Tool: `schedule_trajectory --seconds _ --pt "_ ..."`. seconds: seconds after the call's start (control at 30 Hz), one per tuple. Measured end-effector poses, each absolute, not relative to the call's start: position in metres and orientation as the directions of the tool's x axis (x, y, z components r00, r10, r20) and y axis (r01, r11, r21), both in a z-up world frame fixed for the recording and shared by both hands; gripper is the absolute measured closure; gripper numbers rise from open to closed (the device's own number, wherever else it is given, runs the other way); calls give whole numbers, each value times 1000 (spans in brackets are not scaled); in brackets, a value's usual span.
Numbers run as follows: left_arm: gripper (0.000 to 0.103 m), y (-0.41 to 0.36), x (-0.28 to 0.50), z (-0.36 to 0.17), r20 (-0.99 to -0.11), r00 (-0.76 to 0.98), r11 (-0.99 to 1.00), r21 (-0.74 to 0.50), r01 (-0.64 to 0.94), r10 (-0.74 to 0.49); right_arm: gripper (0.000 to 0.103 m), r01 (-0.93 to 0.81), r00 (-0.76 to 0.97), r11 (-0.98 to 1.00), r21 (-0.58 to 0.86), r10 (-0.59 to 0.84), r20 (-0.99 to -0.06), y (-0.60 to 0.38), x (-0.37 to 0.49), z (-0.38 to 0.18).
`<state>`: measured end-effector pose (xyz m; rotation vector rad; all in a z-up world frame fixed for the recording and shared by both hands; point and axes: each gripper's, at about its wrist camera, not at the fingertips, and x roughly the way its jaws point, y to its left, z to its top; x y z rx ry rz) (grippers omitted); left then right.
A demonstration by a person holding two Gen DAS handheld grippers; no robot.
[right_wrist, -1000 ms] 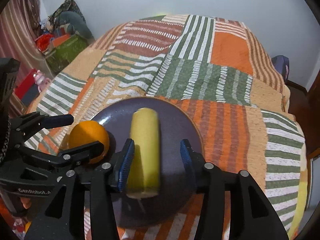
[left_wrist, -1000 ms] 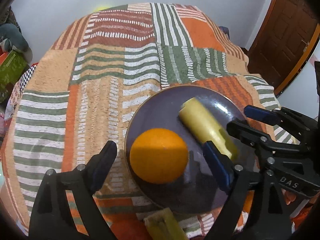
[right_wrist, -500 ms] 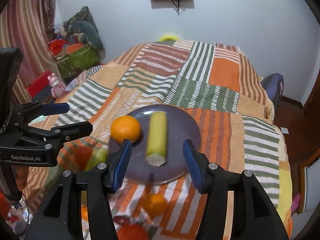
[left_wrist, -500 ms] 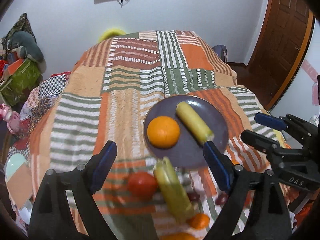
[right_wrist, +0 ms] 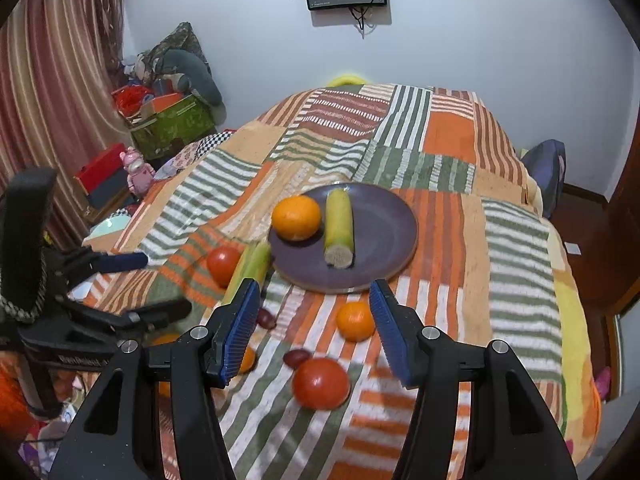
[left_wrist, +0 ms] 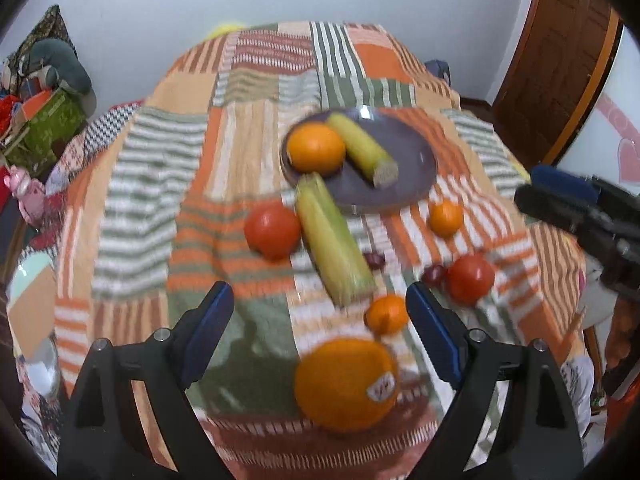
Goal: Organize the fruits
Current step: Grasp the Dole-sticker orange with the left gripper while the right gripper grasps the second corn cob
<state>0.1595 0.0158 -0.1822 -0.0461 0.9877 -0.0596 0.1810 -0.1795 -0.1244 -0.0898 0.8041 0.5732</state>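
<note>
In the left wrist view the left gripper (left_wrist: 316, 322) gapes wide and holds nothing. A large orange with a sticker (left_wrist: 346, 385) lies nearest on the striped blanket (left_wrist: 136, 208), a small orange (left_wrist: 386, 314) just beyond at 1 o'clock. Farther off lie a corn cob in its husk (left_wrist: 334, 240), with a tomato (left_wrist: 272, 230) at its 9 o'clock.

In the right wrist view the right gripper (right_wrist: 314, 326) is likewise wide open and empty. Beyond it at 12 o'clock, the purple plate (right_wrist: 384, 236) carries an orange (right_wrist: 296, 217) and a peeled corn cob (right_wrist: 339, 227), lying side by side.
</note>
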Motion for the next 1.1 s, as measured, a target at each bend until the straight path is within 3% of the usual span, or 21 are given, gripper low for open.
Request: schedule_trajectory --seconds 0.37,0.5,0.7,1.1 --pt "15 8 134 -228 -881 461 994 -103 38 -109 49 -527 522 839 136 446 -727 -177 158 -139" --pt "33 9 132 -233 -881 447 988 -144 54 -153 49 -530 506 837 139 444 -739 -171 158 -144" --pt "34 20 129 -227 -870 462 984 -171 41 -170 49 -548 476 824 144 449 -756 -155 161 -152" --pt "34 84 135 -208 -836 541 986 -154 -70 -92 49 -610 371 775 167 465 -803 -92 196 -175"
